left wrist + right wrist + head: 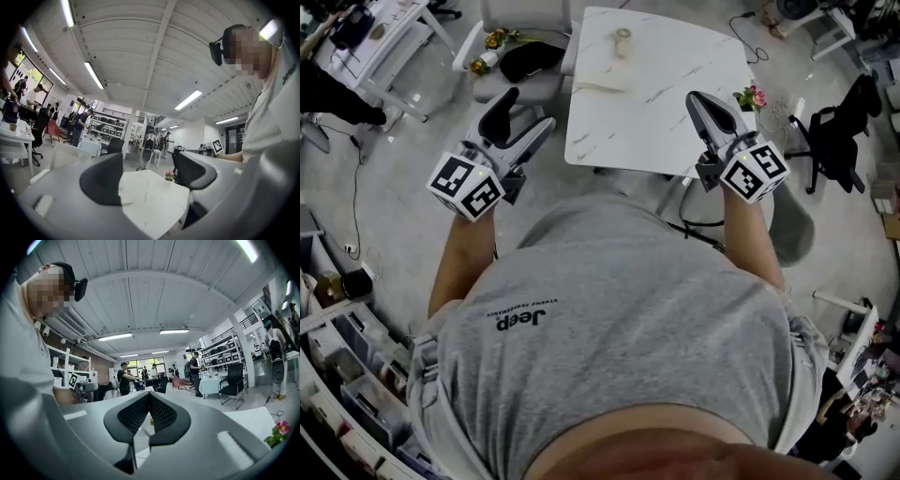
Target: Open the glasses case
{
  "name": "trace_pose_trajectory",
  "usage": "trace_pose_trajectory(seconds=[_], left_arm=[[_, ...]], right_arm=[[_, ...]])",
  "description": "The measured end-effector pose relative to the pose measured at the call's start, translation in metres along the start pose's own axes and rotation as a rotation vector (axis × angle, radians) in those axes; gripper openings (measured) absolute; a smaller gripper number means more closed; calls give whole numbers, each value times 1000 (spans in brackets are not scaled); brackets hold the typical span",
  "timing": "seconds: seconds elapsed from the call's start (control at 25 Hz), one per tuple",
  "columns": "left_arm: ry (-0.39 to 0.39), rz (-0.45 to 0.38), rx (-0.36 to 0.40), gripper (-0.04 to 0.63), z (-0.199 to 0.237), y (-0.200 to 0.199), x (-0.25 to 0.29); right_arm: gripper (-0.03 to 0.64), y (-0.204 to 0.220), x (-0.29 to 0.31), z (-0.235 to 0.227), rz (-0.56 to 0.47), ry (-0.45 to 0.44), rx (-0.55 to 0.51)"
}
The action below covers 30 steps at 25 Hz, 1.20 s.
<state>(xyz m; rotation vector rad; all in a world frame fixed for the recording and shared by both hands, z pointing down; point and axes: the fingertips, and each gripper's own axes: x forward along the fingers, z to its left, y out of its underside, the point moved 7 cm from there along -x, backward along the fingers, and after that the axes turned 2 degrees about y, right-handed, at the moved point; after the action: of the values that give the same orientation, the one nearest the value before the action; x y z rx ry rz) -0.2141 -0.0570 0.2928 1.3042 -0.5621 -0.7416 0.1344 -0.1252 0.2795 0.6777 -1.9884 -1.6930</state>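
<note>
Left gripper (pixel 147 176) jaws wide apart, nothing between. Right gripper (pixel 149 397) jaws shut tip to tip, holding nothing. Both held close to body: left one over floor, left of white marble tabletop (pixel 675 112); right one at its near right edge.

Glasses case not surely identified. Maybe pale flat object (pixel 598 86) at tabletop's far left, or dark oblong object (pixel 530 58) on chair (pixel 546 86) beyond left gripper. Neither touched.

Judgement: task not begun. Reach, grasp and opening all left.
</note>
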Motion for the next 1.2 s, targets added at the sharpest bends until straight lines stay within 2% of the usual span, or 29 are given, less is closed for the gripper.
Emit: trace_pose_trajectory(seconds=[0.16,0.28,0.4,0.52,0.6,0.72,0.88,1.04,1.2], left_arm=[[-47,6,3,399,-1,-2,56],[-54,15,11,399,1,2,91],[-58,53,25,399,8,6,115],[-45,113,78,399,17,16,131],[-13,144,117,399,25,24,139],[54,163,131,399,43,33,148],[143,197,158,399,73,44,153],[239,259,191,399,101,55,152],[276,284,186,399,131,62,158]], right_arm=[[6,-12,16,-61,-3,-74,-4],[6,-10,23,-101,-9,-99,-6],[6,-7,33,-125,-14,-98,11],[6,0,43,-139,-8,-94,27],[6,3,50,-144,-2,-84,30],[6,2,63,-141,4,-51,19],[6,-4,81,-124,-10,-3,-20],[6,-4,96,-103,0,74,-15],[6,4,114,-100,19,101,-25]])
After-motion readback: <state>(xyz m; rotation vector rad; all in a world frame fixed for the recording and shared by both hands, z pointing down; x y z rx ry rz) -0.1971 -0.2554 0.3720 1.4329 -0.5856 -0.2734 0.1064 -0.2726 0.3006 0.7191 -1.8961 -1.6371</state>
